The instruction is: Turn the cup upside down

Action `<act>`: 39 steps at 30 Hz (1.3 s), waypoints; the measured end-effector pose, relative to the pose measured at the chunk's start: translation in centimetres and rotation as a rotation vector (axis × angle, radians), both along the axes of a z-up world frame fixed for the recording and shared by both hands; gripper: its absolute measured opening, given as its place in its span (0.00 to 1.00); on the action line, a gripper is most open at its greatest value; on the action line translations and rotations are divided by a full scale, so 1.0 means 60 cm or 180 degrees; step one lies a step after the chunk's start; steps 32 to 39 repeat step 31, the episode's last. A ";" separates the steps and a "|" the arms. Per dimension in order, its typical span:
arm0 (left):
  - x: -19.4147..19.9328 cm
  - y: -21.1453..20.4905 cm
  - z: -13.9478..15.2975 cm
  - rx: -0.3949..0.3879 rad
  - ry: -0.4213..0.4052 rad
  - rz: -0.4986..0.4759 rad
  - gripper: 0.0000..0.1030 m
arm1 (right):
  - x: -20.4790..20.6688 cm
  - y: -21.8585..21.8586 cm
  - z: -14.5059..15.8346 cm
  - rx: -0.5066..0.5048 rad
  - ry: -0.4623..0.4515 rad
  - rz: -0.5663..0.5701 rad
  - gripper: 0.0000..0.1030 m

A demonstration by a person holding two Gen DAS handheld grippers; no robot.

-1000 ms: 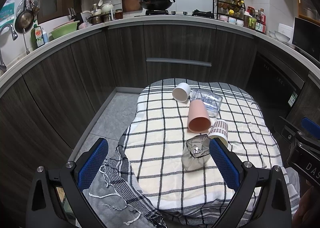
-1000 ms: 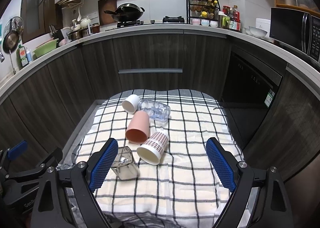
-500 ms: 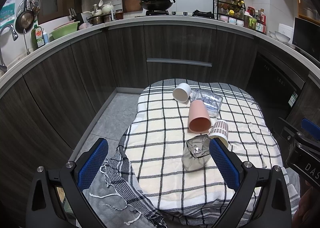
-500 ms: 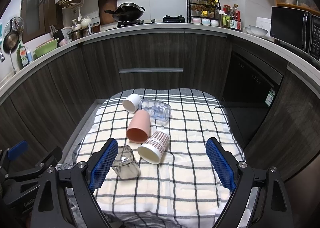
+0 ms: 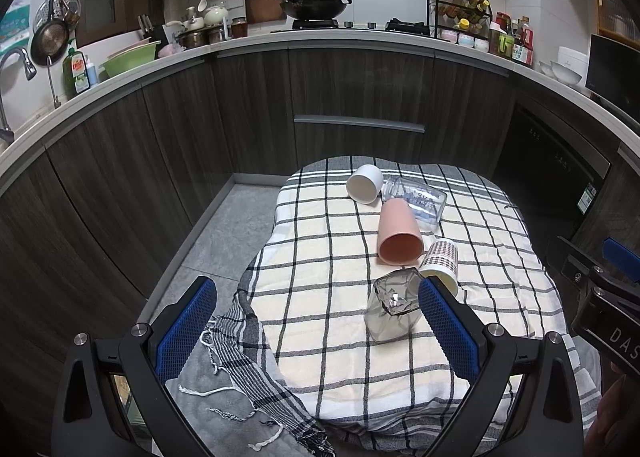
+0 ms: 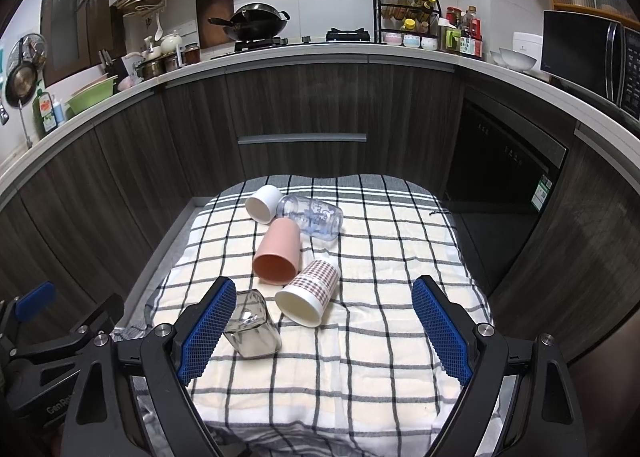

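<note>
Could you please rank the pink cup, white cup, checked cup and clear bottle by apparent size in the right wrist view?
1. Pink cup
2. Clear bottle and checked cup look alike; the checked cup lies nearer, so unranked.
3. White cup, farthest away.

A checked cloth (image 6: 400, 265) covered the tabletop, and five vessels lay on their sides on it. From its centre, the white cup (image 6: 264, 204) and clear bottle (image 6: 314, 217) sat toward 11 o'clock — touching. The pink cup (image 6: 278, 251) lay beside them, the plaid cup (image 6: 310, 292) and smoky glass (image 6: 251, 331) toward 7.
</note>
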State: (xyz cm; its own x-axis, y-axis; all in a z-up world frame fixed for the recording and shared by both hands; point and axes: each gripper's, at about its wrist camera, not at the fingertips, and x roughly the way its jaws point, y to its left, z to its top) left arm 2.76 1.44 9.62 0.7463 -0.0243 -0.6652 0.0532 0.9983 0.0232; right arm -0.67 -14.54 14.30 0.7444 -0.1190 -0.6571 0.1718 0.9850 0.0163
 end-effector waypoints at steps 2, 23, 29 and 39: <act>-0.001 0.001 -0.001 0.0002 0.0001 0.0007 1.00 | -0.001 0.000 0.000 0.0002 -0.0001 -0.0002 0.87; -0.008 -0.007 -0.003 -0.0027 0.0032 -0.0021 1.00 | -0.001 -0.001 -0.003 0.0014 0.0017 -0.0006 0.87; -0.009 -0.009 -0.003 0.0004 0.0028 -0.0029 1.00 | -0.002 0.000 -0.006 0.0013 0.0021 -0.0013 0.87; -0.008 -0.007 -0.005 -0.0005 0.0040 -0.0025 1.00 | -0.002 0.000 -0.007 0.0017 0.0026 -0.0012 0.87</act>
